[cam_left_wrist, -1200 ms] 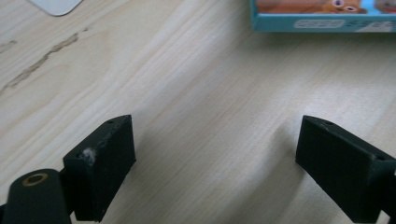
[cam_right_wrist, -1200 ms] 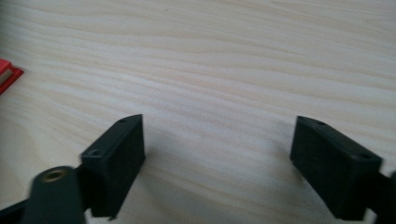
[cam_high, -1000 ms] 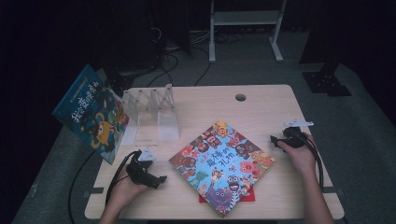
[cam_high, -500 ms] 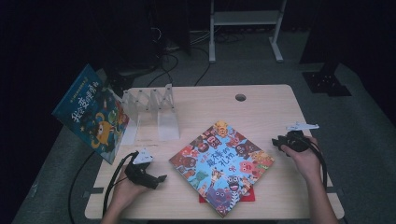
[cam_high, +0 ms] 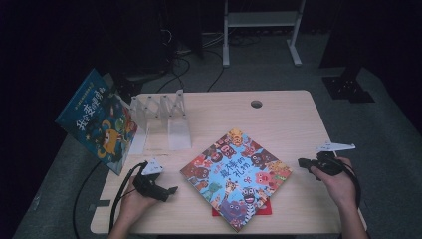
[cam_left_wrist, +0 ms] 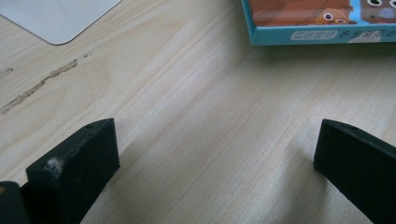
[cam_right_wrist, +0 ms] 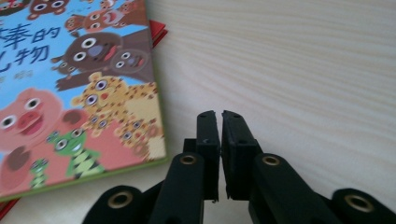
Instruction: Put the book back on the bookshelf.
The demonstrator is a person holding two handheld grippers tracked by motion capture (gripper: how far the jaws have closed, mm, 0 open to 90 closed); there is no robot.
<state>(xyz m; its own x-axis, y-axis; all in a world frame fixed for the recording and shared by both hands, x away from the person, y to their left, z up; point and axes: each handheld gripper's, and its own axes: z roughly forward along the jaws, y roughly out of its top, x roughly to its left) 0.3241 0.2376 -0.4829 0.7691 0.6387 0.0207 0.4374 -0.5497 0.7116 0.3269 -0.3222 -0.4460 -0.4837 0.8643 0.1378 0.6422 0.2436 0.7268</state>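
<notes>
where the room lies dark, a picture book (cam_high: pixel 236 177) rests on the wooden table (cam_high: pixel 278 119)

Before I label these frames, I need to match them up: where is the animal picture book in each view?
High view: the animal book lies flat at the table's centre, turned like a diamond, on a red book.
Left gripper view: its teal edge runs along the top right.
Right gripper view: its cover takes the left side, beside the shut jaws.
Shared landmark: the pale wooden table.
</notes>
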